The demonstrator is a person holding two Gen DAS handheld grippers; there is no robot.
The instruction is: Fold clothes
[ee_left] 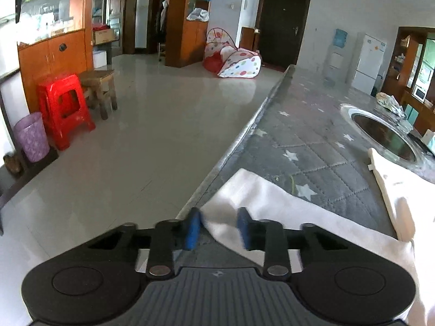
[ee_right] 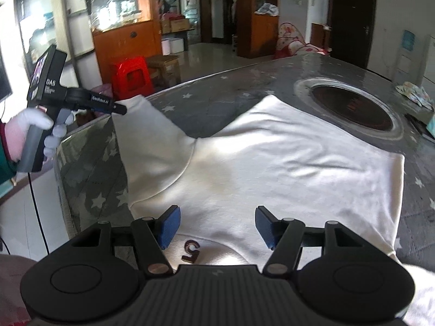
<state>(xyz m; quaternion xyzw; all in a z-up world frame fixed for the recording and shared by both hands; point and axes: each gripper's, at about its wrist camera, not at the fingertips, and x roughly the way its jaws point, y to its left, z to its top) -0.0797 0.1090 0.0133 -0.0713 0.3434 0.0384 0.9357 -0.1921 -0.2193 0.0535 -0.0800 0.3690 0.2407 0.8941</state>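
A white shirt (ee_right: 272, 163) lies spread on the grey star-patterned table cover (ee_right: 212, 103), with a dark "5" mark (ee_right: 191, 250) near me. One sleeve (ee_right: 141, 135) reaches the table's left edge. My left gripper (ee_left: 218, 226) has its blue pads either side of that sleeve's end (ee_left: 220, 217), and cloth fills the narrow gap. In the right wrist view a white-gloved hand (ee_right: 30, 125) holds the left gripper (ee_right: 123, 109), whose tip looks pinched on the cuff. My right gripper (ee_right: 217, 226) hovers open over the shirt's body, nothing between its pads.
A round metal-rimmed recess (ee_right: 350, 108) sits in the table beyond the shirt, with a crumpled patterned cloth (ee_right: 413, 95) at the far end. The table edge (ee_left: 244, 133) drops to tiled floor with a red stool (ee_left: 65, 106), a wooden stool (ee_left: 100, 89) and a purple bin (ee_left: 32, 135).
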